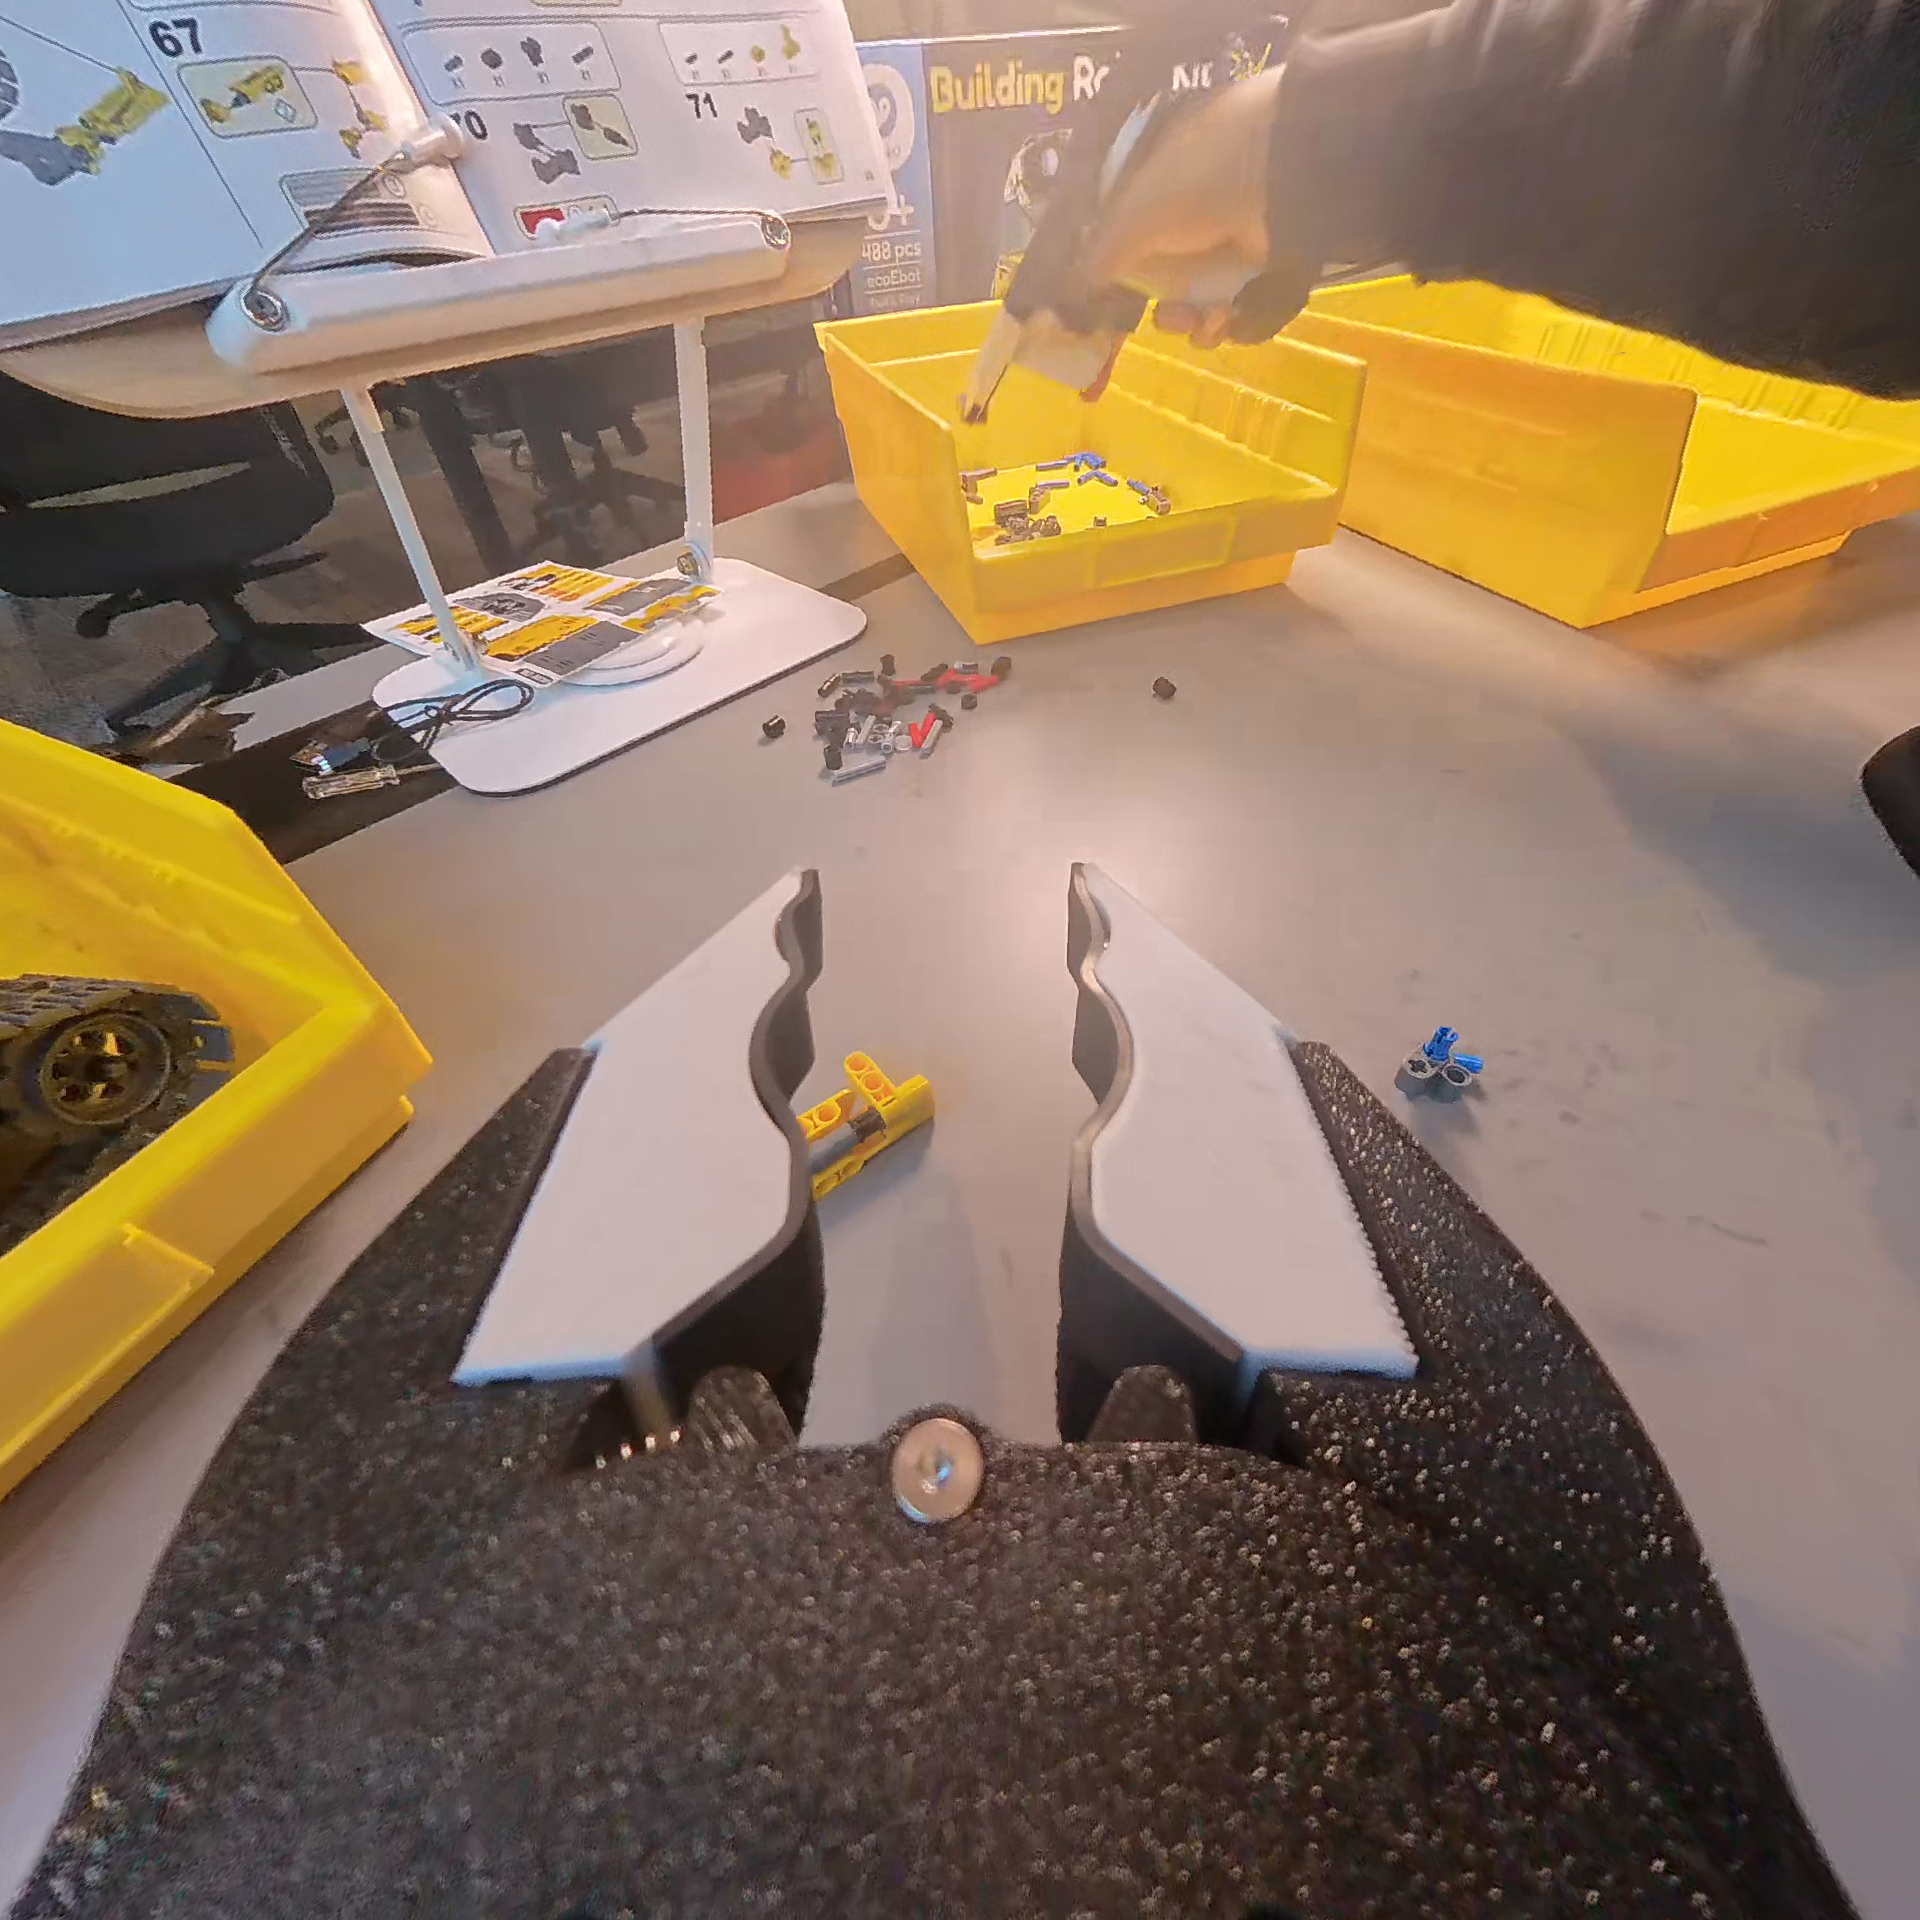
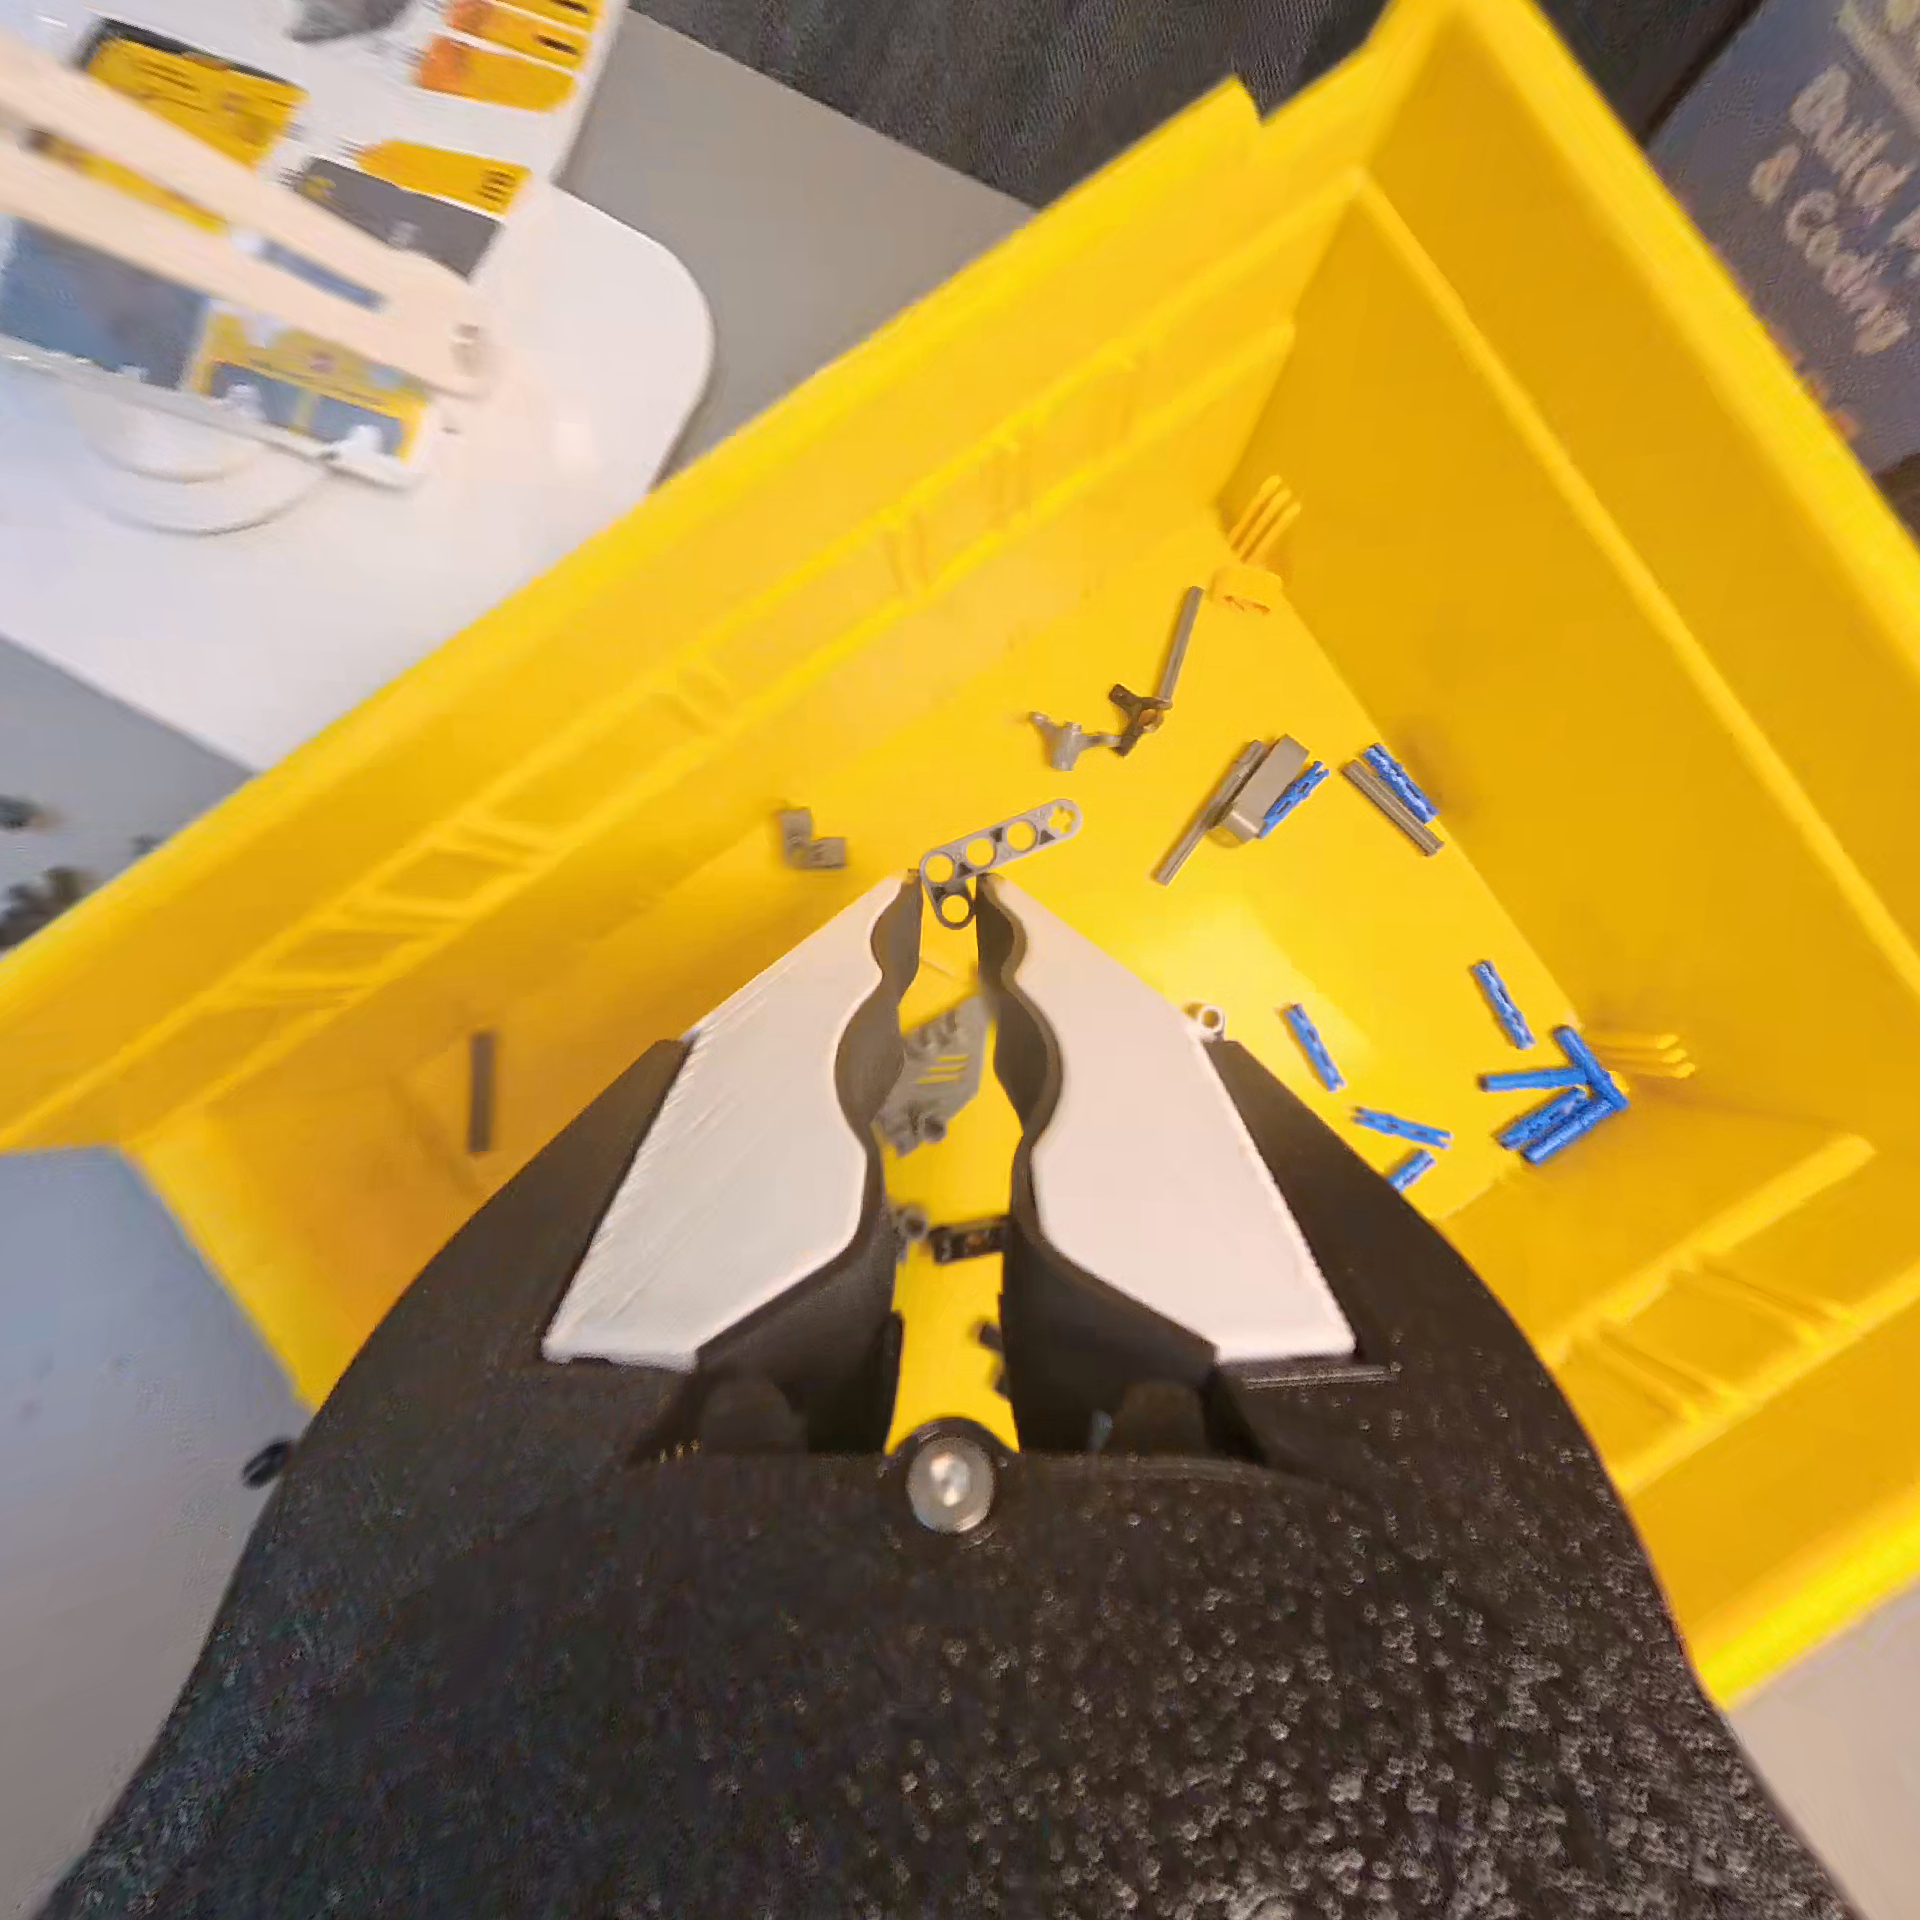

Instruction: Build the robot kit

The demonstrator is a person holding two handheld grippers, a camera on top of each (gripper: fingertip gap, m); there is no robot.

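Left claw (image 1: 943, 904) hovered wide apart over the bench (image 1: 1351, 883), a yellow piece (image 1: 868, 1117) just beneath its fingers. Right claw (image 2: 948, 883) was pinched on a grey beam (image 2: 992, 847) above the bin (image 2: 1558, 520), blue pins (image 2: 1553, 1096) scattered nearby.

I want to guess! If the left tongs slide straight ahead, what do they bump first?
Probably the little pile of black, grey and red pieces on the grey table. The open left tongs point at it; the yellow piece already lies between the fingers. Depth is unclear.
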